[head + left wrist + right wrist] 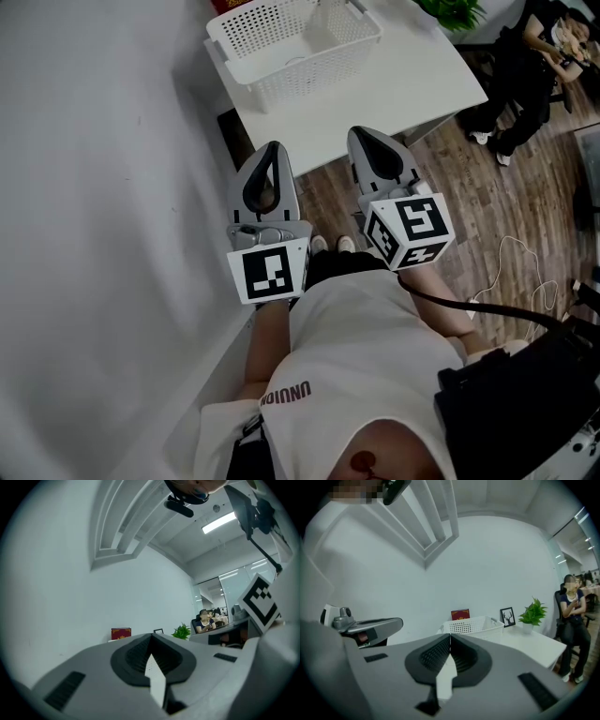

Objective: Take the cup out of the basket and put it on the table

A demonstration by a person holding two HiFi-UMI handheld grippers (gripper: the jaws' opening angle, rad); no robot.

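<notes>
White laminate makes up the surface point(375, 89), which stands against the pale wall, well ahead of the person. At its near left corner sits a white perforated plastic basket point(300, 80). A faint see-through shape inside the basket is probably the cup point(333, 23), though no view shows it clearly.

The left gripper point(273, 155) and right gripper point(362, 136) hang side by side over the wooden floor, short of the surface. Each has its jaws pressed together with nothing between them.

Likely trouble: the jaws must part before either gripper goes in, or they will knock the cup over. The basket looks light and close to the edge, so a bump on its rim could push it off. A clear cup is also hard to place, and a thin wall may slip.

Count: one surface, one basket, two grippers and one likely cup. Further back stand one plant point(533, 612), one picture frame point(506, 616) and one red book point(460, 614).
</notes>
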